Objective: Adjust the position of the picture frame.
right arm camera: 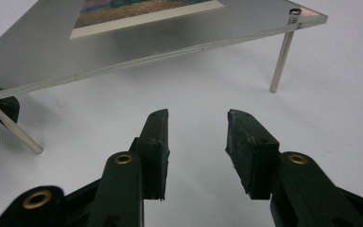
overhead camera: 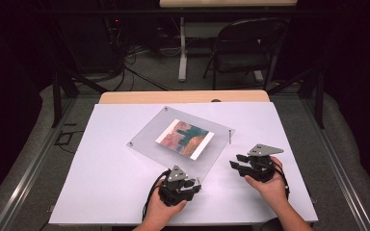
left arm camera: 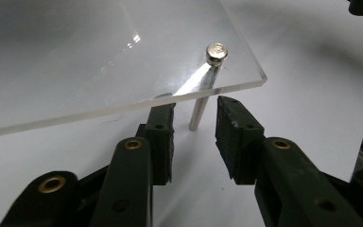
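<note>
A clear acrylic plate (overhead camera: 144, 139) holding a colourful picture (overhead camera: 185, 138) stands on thin metal legs on the white table (overhead camera: 101, 192). My left gripper (overhead camera: 192, 181) is at the plate's near corner. In the left gripper view its jaws (left arm camera: 196, 103) stand either side of the corner's metal leg (left arm camera: 203, 94), just below the plate's edge (left arm camera: 123, 101), with small gaps to both pads, so it is open. My right gripper (overhead camera: 236, 161) is right of the plate, open and empty (right arm camera: 198, 113), low over the table and pointing under the plate (right arm camera: 146, 52).
Another leg (right arm camera: 281, 56) holds up the plate's right corner (overhead camera: 229, 136). The near leg (right arm camera: 14, 127) with the left gripper's jaws beside it shows at the left of the right gripper view. A folding chair (overhead camera: 245, 48) and cables are beyond the table's far edge.
</note>
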`<state>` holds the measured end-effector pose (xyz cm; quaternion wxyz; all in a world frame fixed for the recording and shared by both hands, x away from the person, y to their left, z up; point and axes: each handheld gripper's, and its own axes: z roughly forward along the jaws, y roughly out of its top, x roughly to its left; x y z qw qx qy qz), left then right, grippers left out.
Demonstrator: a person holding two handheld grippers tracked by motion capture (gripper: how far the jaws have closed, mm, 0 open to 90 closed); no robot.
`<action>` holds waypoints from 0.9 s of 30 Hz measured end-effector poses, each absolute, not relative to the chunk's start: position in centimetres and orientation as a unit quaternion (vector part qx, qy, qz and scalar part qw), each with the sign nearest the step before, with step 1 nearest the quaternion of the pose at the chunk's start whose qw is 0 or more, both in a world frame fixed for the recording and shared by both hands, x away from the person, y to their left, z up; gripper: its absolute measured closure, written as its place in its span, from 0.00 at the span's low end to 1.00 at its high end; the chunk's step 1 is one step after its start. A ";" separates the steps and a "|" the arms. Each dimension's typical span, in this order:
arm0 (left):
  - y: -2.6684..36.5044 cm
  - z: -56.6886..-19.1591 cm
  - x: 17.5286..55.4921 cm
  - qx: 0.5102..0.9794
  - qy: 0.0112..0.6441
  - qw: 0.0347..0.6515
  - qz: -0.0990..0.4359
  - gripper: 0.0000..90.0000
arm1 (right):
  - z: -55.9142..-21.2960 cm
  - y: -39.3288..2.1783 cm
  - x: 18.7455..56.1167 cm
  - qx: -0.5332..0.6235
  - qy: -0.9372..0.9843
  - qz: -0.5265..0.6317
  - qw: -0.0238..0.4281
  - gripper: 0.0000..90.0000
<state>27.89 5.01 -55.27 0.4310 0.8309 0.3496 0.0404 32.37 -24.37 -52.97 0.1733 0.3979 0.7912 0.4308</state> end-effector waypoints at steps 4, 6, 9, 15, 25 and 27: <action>4.4 -55.7 28.1 0.832 0.351 0.428 0.037 0.79 | -53.0 -24.6 32.5 0.401 0.788 0.433 0.175 0.66; 4.2 -55.9 28.2 0.833 0.351 0.425 0.038 0.81 | -53.1 -24.7 32.6 0.403 0.788 0.431 0.174 0.66; 4.0 -56.0 28.3 0.834 0.349 0.424 0.044 0.84 | -53.2 -24.7 32.6 0.404 0.787 0.433 0.174 0.66; 3.9 -55.9 28.4 0.838 0.343 0.421 0.044 0.90 | -53.0 -24.8 32.6 0.403 0.785 0.437 0.178 0.66; 3.9 -55.7 28.2 0.841 0.338 0.420 0.051 0.95 | -53.3 -24.6 32.9 0.403 0.784 0.435 0.182 0.67; 4.1 -55.5 28.1 0.841 0.338 0.419 0.050 0.95 | -53.2 -24.6 32.9 0.403 0.784 0.434 0.184 0.68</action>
